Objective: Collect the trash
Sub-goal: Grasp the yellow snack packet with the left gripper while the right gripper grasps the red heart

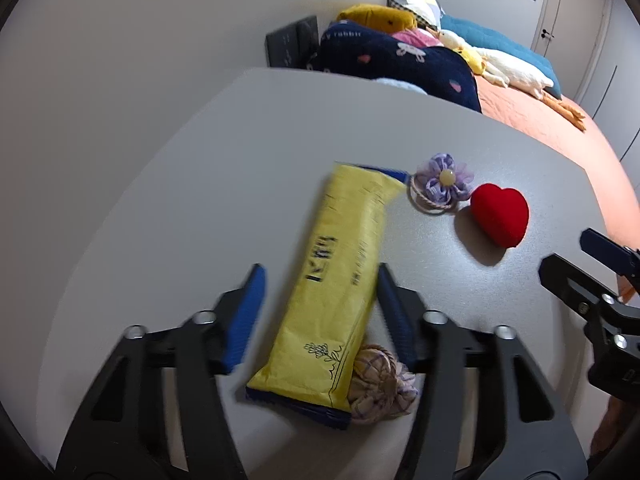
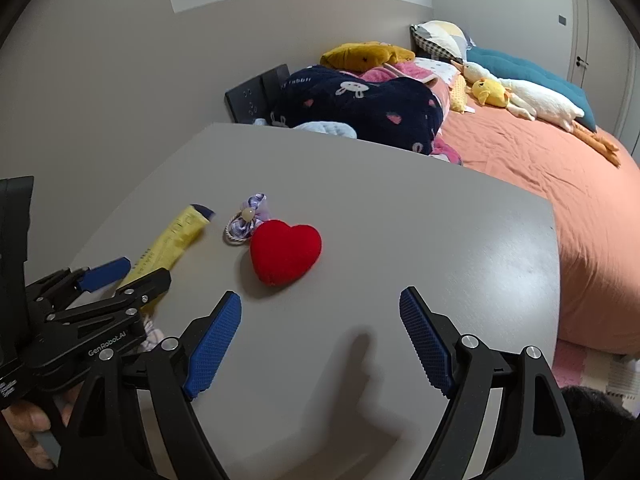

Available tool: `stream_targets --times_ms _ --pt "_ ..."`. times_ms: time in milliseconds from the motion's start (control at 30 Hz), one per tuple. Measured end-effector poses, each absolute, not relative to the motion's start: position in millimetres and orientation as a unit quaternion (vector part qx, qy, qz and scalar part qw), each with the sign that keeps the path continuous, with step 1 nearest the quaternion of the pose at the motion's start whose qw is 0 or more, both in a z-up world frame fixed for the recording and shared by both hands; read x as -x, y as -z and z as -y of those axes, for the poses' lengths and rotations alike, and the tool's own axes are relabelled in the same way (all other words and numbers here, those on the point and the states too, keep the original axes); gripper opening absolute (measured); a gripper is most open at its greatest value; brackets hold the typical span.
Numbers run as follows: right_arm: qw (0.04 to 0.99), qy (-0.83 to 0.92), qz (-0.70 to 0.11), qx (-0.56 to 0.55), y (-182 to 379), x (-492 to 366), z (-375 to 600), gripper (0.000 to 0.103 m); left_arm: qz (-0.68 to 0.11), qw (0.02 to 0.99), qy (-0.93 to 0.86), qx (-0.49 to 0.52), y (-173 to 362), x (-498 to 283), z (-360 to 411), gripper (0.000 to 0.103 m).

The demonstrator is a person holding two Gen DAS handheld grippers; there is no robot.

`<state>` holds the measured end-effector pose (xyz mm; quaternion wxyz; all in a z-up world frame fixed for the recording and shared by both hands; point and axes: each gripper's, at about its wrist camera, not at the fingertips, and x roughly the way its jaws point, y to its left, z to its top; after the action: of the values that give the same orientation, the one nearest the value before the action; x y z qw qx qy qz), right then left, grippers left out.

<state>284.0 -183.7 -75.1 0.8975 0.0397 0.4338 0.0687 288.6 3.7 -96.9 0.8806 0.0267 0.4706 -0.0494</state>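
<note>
Between the blue pads of the left gripper (image 1: 320, 312) lies a yellow wrapper (image 1: 336, 280), blurred, its print unreadable; the right pad touches its edge, the left stands clear, so no grip shows, and a checked cloth tie (image 1: 380, 384) is half hidden beneath its near end. Beside it, the right gripper (image 2: 320, 340) hangs spread wide over bare grey table (image 2: 440, 240), a red heart (image 2: 286, 252) and purple flower hair tie (image 2: 248, 216) just beyond. Behind the table, an orange bed (image 2: 540, 160) carries plush toys.
</note>
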Motion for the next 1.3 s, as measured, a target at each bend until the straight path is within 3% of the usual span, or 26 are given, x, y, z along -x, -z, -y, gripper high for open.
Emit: stream_targets --times_ms 233,467,700,1067,1300 --pt "0.896 -0.071 -0.437 -0.016 78 -303 166 0.082 -0.465 0.884 0.047 -0.011 95 -289 -11 0.033" --pt "0.893 -0.073 -0.444 0.004 82 -317 149 0.081 -0.466 0.883 0.048 0.017 95 -289 -21 0.032" --pt "0.885 -0.068 -0.46 0.016 90 -328 144 0.049 -0.467 0.882 0.044 0.041 94 -288 -31 0.032" --pt "0.895 -0.075 -0.44 0.007 74 -311 160 0.049 -0.459 0.887 0.035 0.028 89 -283 -28 0.031" --pt "0.9 -0.075 -0.43 -0.005 56 -293 178 0.049 -0.445 0.895 0.027 0.011 69 -268 -18 0.022"
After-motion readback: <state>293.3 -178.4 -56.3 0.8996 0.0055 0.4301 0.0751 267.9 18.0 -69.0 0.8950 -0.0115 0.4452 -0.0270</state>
